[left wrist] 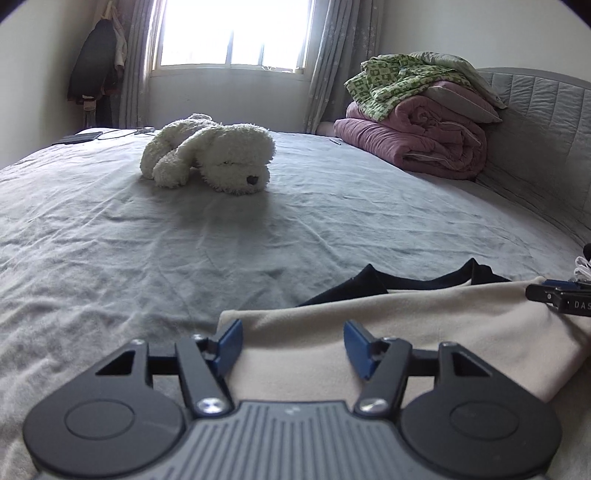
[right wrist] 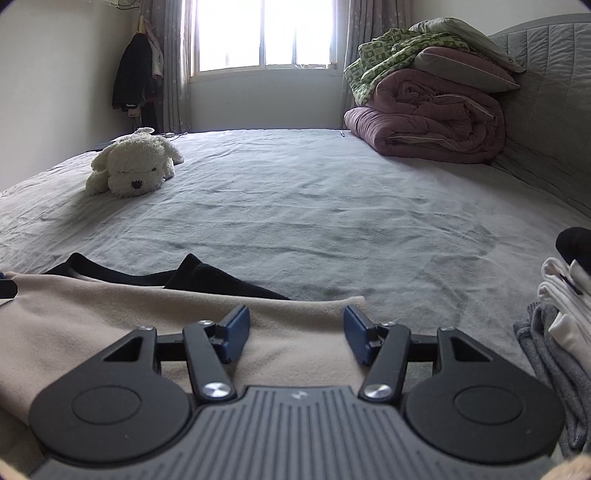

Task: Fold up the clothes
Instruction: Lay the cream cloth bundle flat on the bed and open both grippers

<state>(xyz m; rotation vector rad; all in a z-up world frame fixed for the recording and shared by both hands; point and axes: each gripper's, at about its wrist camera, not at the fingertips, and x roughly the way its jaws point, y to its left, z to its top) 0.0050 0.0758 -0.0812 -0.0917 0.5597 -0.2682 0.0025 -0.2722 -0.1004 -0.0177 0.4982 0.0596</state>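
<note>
On the grey bed [left wrist: 147, 229], both grippers' fingers spread, seemingly empty, over a beige garment [left wrist: 424, 332].

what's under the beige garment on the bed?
A dark garment pokes out past the far edge of the beige garment, on the grey bedsheet. How far it extends underneath is hidden.

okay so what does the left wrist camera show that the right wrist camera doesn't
Only the left wrist view shows the right tongs from the side, at its right edge. Only the right wrist view shows the stack of folded clothes at its right edge. Both show the beige garment with a dark garment beyond it, the plush dog, the piled bedding and the window.
</note>
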